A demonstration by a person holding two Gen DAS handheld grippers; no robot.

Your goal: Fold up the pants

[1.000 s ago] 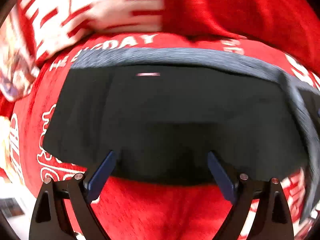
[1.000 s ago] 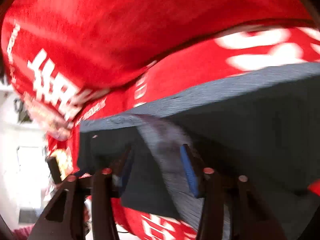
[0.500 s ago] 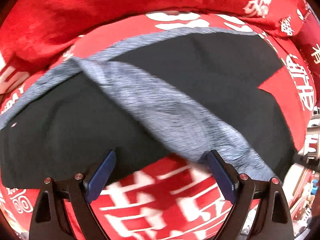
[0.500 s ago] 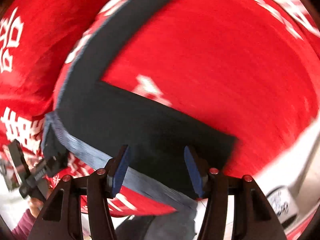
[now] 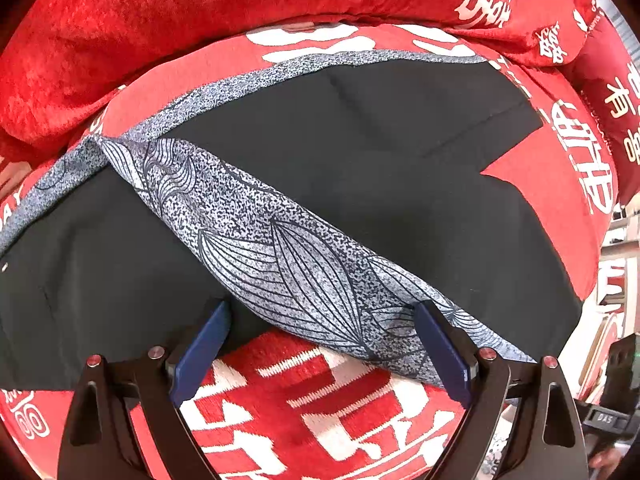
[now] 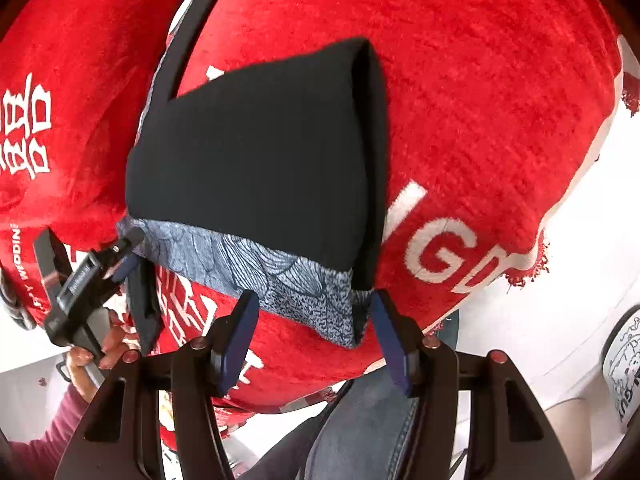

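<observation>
The black pants (image 5: 360,184) with a grey leaf-patterned side band (image 5: 288,256) lie folded on a red cloth-covered surface. My left gripper (image 5: 320,344) is open, its blue pads (image 5: 200,352) at the near edge of the band, holding nothing. In the right wrist view the folded pants (image 6: 256,160) lie ahead, patterned band (image 6: 280,276) nearest. My right gripper (image 6: 316,332) is open just short of the band's near corner. The left gripper also shows in the right wrist view (image 6: 116,264), at the pants' left corner.
The red cover with white lettering (image 5: 320,404) drapes over the edge (image 6: 460,256). A red cushion (image 5: 200,12) rises behind the pants. A white floor (image 6: 560,320) and a white mug (image 6: 624,364) are at right. The person's jeans (image 6: 368,428) are below.
The right view swung round and the pants now lie doubled over, with the band's corner near the right pads. The left view sharpened and drew slightly closer; both grippers stayed open.
</observation>
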